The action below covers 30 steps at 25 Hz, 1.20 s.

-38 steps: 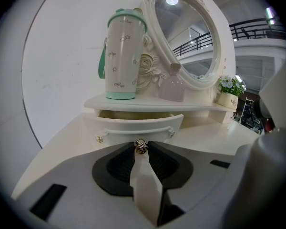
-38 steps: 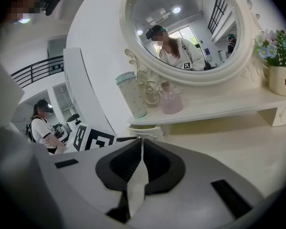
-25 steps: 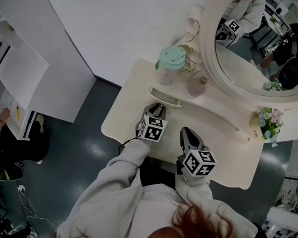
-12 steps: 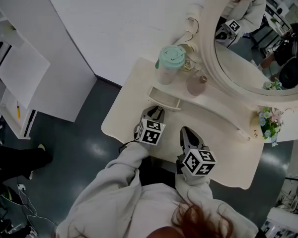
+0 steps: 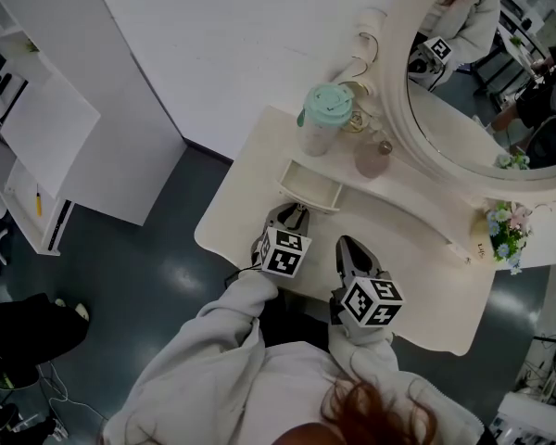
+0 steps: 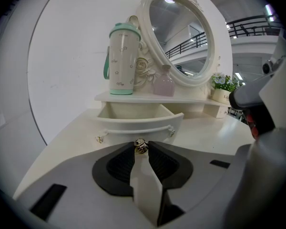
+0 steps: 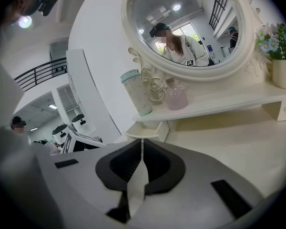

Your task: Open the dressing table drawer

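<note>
left claw (image 6: 141,149) clamped on small metal knob (image 6: 140,144) at middle of drawer (image 6: 138,124) front. drawer stands partway out from under shelf, at back left of desk (image 5: 417,276). my right claw (image 7: 142,141) has jaws pressed together, held over desk front, just right of left one. green-lidded cup (image 6: 123,58) on shelf above drawer, beside round mirror (image 6: 181,37).

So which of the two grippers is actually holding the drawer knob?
The left gripper, its jaws pinching the small metal knob; the right gripper is shut on nothing.

small cream drawer (image 6: 133,124) sits pulled partly open.
</note>
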Tool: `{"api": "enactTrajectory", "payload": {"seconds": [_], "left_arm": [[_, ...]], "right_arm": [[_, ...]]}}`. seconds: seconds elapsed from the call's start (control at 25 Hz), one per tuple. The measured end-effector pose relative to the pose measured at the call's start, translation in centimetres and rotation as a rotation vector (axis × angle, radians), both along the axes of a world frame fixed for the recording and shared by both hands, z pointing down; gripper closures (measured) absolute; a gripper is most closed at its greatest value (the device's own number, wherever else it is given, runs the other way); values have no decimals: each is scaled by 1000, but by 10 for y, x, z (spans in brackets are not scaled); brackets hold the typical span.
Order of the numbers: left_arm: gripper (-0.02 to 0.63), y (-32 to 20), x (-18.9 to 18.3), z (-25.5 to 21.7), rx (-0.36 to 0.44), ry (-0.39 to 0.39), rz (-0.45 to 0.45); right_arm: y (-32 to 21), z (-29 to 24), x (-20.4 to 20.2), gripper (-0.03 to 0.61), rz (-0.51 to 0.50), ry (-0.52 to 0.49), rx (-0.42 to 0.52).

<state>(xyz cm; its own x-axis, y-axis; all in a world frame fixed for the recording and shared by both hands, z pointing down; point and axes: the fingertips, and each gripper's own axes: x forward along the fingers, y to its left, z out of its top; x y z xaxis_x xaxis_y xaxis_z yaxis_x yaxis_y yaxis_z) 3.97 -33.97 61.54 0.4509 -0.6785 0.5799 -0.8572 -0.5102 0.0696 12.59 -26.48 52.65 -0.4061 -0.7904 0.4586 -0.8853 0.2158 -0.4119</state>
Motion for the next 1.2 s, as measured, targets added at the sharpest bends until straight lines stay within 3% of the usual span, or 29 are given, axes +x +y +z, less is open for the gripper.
{"api": "enactTrajectory", "payload": {"seconds": [0.96, 1.2], "left_arm": [[508, 14, -3, -5, 4, -33, 8], [455, 25, -4, -10, -55, 26, 37]], "right_arm": [[6, -5, 7, 540, 29, -10, 16], [3, -5, 15, 540, 54, -20, 21]]}}
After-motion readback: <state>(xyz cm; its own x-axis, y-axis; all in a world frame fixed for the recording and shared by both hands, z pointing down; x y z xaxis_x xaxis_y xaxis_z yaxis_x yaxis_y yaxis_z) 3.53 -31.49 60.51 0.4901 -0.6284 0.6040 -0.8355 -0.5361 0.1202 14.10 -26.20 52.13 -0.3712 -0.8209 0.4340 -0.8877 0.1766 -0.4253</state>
